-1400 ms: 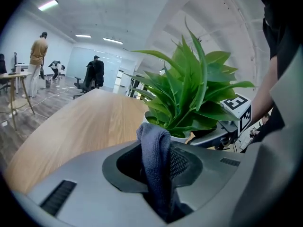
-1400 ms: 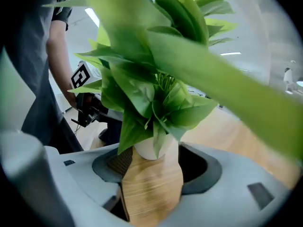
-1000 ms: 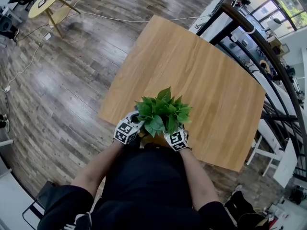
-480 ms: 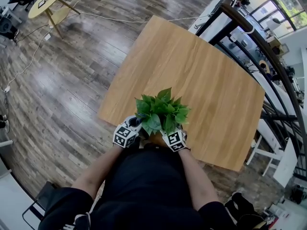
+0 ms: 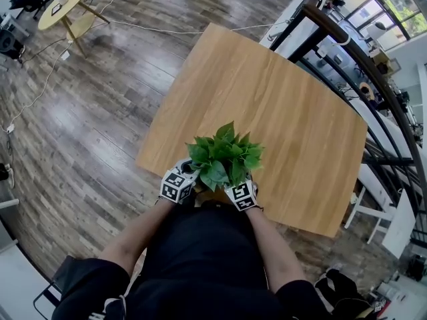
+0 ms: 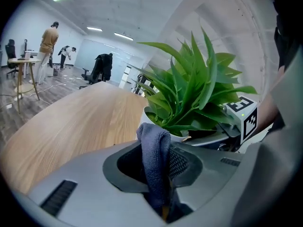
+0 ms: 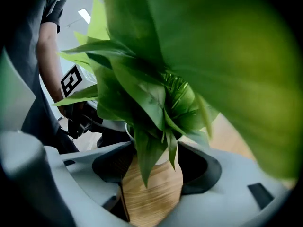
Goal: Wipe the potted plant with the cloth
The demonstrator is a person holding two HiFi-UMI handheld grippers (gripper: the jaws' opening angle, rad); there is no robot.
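Observation:
The potted plant (image 5: pixel 225 157), green leaves in a white pot (image 6: pixel 152 118), stands at the near edge of the wooden table (image 5: pixel 267 92). My left gripper (image 5: pixel 179 180) is at the pot's left side, shut on a blue-grey cloth (image 6: pixel 152 145) that sticks up between its jaws just short of the pot rim. My right gripper (image 5: pixel 240 192) is at the pot's right side. In the right gripper view it (image 7: pixel 151 171) stands open, a leaf (image 7: pixel 149 145) hanging between its jaws and the pot just beyond. Leaves fill most of that view.
A round yellow table (image 5: pixel 65 2) stands far left on the wood floor. A dark railing (image 5: pixel 347 39) runs along the table's right side, with a white stool (image 5: pixel 363 205) below it. People (image 6: pixel 47 41) and an office chair (image 6: pixel 99 67) are far off.
Both grippers have shifted only slightly beside the pot. The plant stays where it was.

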